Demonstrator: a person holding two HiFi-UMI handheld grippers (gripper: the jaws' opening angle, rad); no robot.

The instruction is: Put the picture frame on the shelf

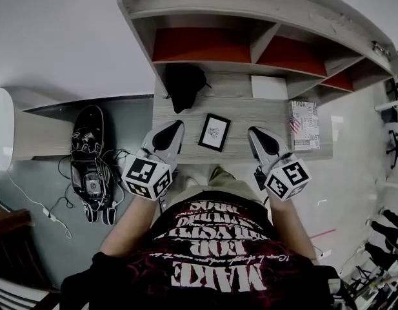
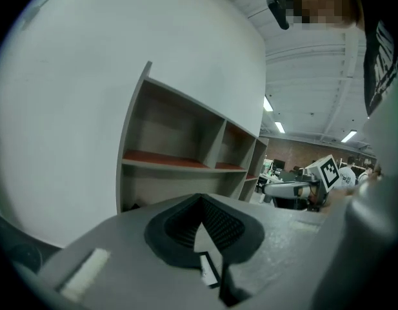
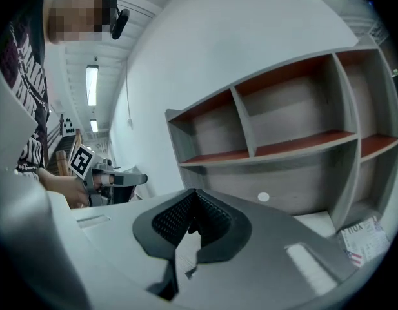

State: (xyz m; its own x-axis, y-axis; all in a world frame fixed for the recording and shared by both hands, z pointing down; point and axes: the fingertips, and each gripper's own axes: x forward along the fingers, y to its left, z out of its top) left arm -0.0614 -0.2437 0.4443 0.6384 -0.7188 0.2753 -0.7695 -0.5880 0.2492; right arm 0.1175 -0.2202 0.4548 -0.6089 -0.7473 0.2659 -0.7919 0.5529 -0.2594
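Wooden desk (image 1: 250,112) carries the picture frame (image 1: 214,132), lying flat between the left gripper (image 1: 175,129) and the right gripper (image 1: 255,134). Both grippers have their jaws pressed together and hold nothing. I think one should spread first, pinch the frame's edge firmly, then lift it to the shelf (image 1: 199,44).

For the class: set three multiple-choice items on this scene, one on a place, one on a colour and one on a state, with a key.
1. Where is the picture frame?
A on the desk, between the left tongs and the right tongs
B on a chair
C under the desk

2. What colour are the shelf boards?
A blue
B red
C yellow

3. The picture frame is:
A gripped by the left tongs
B gripped by the right tongs
C lying free

Key:
1 A, the head view shows it flat between them.
2 B, the boards show red.
3 C, both tongs are shut on nothing.
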